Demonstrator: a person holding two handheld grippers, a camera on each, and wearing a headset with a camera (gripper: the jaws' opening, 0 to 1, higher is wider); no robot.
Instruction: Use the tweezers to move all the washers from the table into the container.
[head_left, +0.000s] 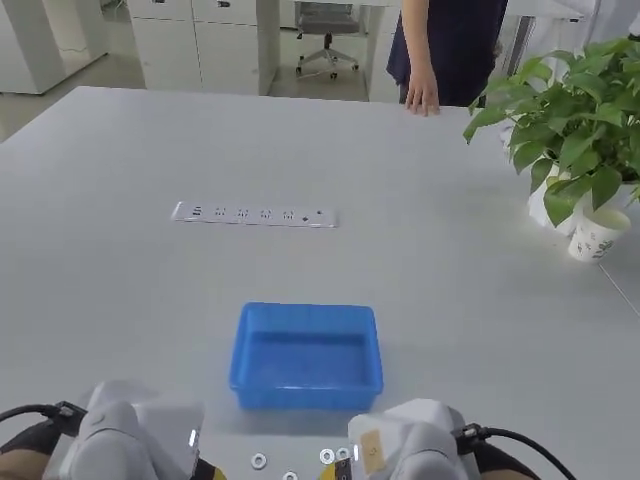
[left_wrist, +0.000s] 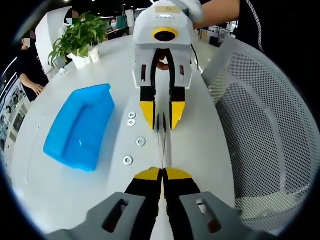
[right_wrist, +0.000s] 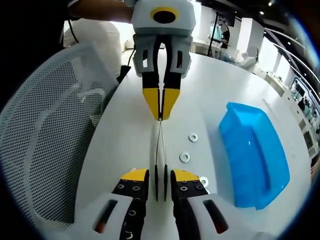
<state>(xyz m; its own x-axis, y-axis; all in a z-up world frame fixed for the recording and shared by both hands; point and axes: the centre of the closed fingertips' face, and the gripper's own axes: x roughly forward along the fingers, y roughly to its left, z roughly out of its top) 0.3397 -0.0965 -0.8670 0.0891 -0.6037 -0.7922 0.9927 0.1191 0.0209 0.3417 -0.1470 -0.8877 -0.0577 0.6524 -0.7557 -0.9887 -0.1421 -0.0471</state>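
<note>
Thin metal tweezers (left_wrist: 161, 145) hang between my two grippers, which face each other over the near table edge. My left gripper (left_wrist: 162, 175) is shut on their narrow end. The right gripper (right_wrist: 160, 176) is open, one jaw on each side of the tweezers' (right_wrist: 160, 150) two spread arms, with a small gap on both sides. Several steel washers (head_left: 259, 461) lie on the white table just in front of the grippers. In the left gripper view a washer (left_wrist: 141, 142) lies between the tweezers and the blue container (left_wrist: 75, 135). The container (head_left: 305, 393) looks empty.
A white power strip (head_left: 253, 214) lies beyond the container. A potted plant (head_left: 575, 120) and a paper cup (head_left: 597, 237) stand at the right edge. A person (head_left: 445, 45) stands at the far side with a hand (head_left: 422, 98) on the table. A mesh chair back (left_wrist: 260, 125) sits behind the grippers.
</note>
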